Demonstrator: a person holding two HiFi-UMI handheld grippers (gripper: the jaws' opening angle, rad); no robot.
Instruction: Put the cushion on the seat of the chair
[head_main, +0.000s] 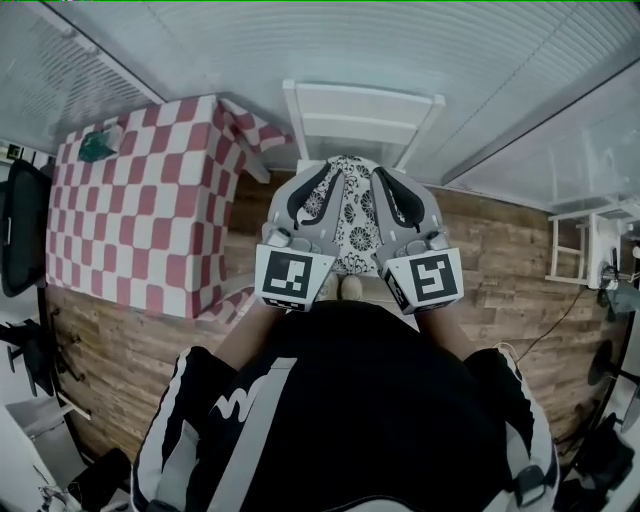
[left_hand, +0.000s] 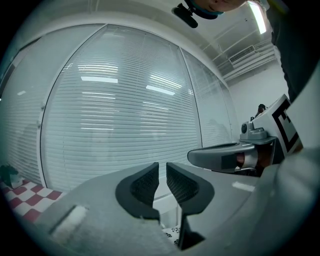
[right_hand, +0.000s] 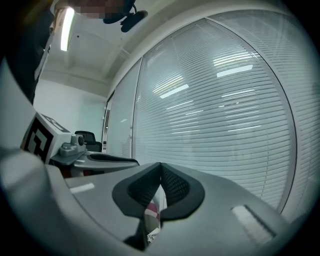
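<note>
Head view: you hold the left gripper (head_main: 326, 174) and right gripper (head_main: 379, 173) side by side above the patterned cushion (head_main: 351, 228) lying on the white chair (head_main: 362, 112); left gripper view: jaws narrowly parted, gripping nothing; right gripper view: jaws clenched together, gripping nothing.

We count two tongs, the left tongs (head_main: 322, 178) and the right tongs (head_main: 382, 178), and two marker cubes: one left cube (head_main: 292, 277), one right cube (head_main: 425, 278). Between the tongs shows one patterned cushion (head_main: 352, 215). Beyond their tips stands one white chair (head_main: 362, 115). Left of the left tongs we count one checked surface (head_main: 150, 200), one green thing (head_main: 97, 147) on it, and one black office chair (head_main: 20, 225).
</note>
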